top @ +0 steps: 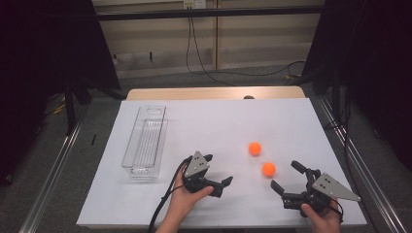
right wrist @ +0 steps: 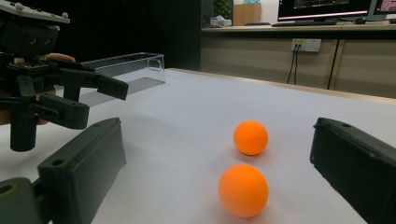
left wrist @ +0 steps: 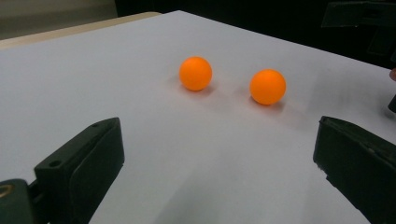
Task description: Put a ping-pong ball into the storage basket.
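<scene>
While both of my tongs hang low over the near edge, the two things nearest them are a pair of orange balls on the white surface (top: 218, 121). The near ball (top: 268, 169) lies right of centre, and the far ball (top: 255, 148) sits just beyond it and slightly to the left; the two are close but apart, with a strip of white between them. Being round, they have no long axis and point no way that I can tell.

I see the surface as a white sheet over a wooden top, whose bare far edge shows in the high view. A clear plastic bin (top: 145, 143) stands on the left part, well apart from the balls, its long axis running near to far. Around the surface are a grey floor, dark curtains at both sides, a pale far wall with cables trailing down, and metal rails along left and right.

My right tongs (top: 284, 177) are spread wide, holding nothing, just near and right of the near ball, which lies between the jaws' lines in the right gripper view but is untouched. My left tongs (top: 217, 170) are also spread wide and hold nothing, left of the balls and facing right towards them, between the bin and the balls. Neither pair touches a ball.
</scene>
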`<act>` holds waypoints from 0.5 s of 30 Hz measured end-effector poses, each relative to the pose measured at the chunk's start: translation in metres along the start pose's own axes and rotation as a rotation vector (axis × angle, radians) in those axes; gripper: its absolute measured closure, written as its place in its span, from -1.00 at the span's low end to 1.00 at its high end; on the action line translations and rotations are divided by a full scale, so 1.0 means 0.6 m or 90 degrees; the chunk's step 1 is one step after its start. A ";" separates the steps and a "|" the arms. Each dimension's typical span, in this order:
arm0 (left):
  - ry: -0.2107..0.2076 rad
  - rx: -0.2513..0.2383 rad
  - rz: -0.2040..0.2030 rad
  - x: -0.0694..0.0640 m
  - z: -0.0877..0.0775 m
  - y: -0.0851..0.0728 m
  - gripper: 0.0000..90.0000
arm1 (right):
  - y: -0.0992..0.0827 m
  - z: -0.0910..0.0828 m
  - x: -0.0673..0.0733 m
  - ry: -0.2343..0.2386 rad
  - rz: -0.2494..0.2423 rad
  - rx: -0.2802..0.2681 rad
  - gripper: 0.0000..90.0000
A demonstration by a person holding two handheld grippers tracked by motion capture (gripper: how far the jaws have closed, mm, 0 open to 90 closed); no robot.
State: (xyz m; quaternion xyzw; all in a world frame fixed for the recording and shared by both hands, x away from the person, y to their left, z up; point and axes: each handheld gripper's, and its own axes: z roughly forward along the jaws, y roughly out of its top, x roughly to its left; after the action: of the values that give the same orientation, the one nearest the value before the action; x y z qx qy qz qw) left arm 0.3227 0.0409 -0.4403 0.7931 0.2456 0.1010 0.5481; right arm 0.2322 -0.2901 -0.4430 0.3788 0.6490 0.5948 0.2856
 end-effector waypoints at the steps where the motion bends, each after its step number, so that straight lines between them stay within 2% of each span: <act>1: -0.003 0.000 -0.001 -0.001 0.002 0.000 -0.96 | 0.000 0.000 0.000 0.000 0.000 0.000 -0.94; 15: -0.014 0.010 -0.004 -0.006 0.015 0.002 -0.96 | 0.001 -0.001 0.000 0.001 0.000 -0.003 -0.94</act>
State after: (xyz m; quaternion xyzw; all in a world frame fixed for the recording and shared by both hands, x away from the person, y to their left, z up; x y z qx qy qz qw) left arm 0.3238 0.0315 -0.4423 0.7978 0.2426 0.0890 0.5447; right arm 0.2320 -0.2903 -0.4422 0.3776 0.6481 0.5964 0.2858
